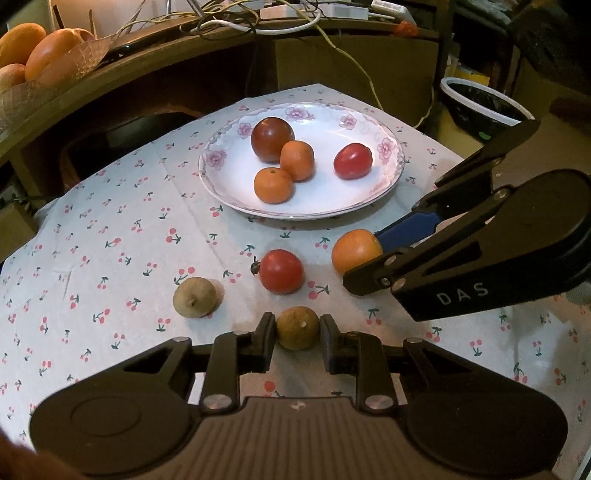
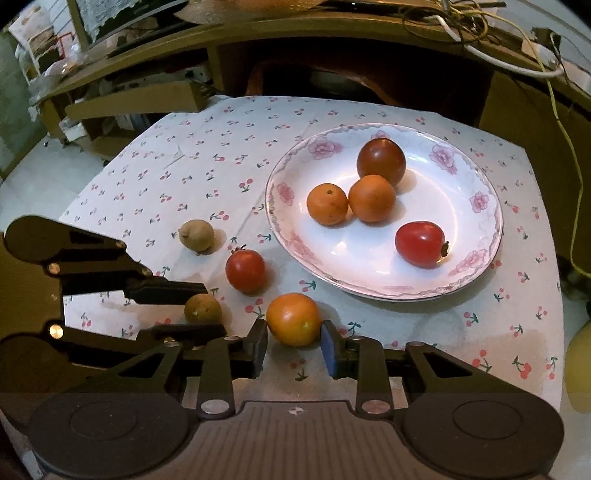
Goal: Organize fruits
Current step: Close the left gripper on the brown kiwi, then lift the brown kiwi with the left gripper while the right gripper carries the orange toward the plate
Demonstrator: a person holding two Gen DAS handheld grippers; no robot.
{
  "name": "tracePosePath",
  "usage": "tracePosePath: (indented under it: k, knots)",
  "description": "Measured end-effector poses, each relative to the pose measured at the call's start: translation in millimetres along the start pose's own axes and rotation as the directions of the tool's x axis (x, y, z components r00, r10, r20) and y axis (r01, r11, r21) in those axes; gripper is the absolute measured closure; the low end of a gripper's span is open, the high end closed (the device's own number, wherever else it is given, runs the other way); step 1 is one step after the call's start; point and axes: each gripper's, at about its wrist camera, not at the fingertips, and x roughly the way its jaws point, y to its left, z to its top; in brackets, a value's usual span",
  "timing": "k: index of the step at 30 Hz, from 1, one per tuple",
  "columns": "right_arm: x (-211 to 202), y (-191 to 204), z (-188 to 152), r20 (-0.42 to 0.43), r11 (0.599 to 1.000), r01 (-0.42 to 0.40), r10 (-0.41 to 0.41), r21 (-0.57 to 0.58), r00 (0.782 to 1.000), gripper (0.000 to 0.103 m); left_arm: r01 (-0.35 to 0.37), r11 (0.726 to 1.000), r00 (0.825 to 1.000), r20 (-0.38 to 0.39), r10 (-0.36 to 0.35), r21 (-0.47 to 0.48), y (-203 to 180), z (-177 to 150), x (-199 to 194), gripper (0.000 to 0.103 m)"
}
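A floral white plate (image 1: 229,184) (image 2: 461,206) holds a dark red fruit, two small oranges and a red tomato. On the cherry-print cloth lie a brown fruit (image 1: 194,296) (image 2: 196,235), a red tomato (image 1: 281,270) (image 2: 245,270), an orange fruit (image 1: 355,251) (image 2: 293,318) and a second brown fruit (image 1: 297,327) (image 2: 202,309). My left gripper (image 1: 297,328) (image 2: 199,306) has its fingers on either side of the second brown fruit, touching or nearly touching it. My right gripper (image 2: 294,339) (image 1: 364,254) brackets the orange fruit the same way.
A wooden desk with tangled cables (image 1: 236,22) stands behind the table. A bowl of large oranges (image 1: 33,51) sits at far left. A lined bin (image 1: 480,107) stands at the right, past the table edge. Cardboard boxes (image 2: 129,103) lie left of the table.
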Motion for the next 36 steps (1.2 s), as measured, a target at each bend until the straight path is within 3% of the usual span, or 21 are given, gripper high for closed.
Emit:
tracePosePath:
  k: [10,36]
  knots:
    - [-3.3,0.9,0.1,-0.007,1.0,0.01,-0.01,-0.015,1.0,0.073,-0.006,1.0,0.999,-0.033,0.007,0.014,-3.1,4.4,-1.0,0.072]
    - [-22.0,-3.1,2.2,0.034,1.0,0.022,-0.021,-0.008,0.999,0.073,-0.054,0.998,0.998,0.018,0.054,0.013,-4.1,27.8,-10.8,0.072]
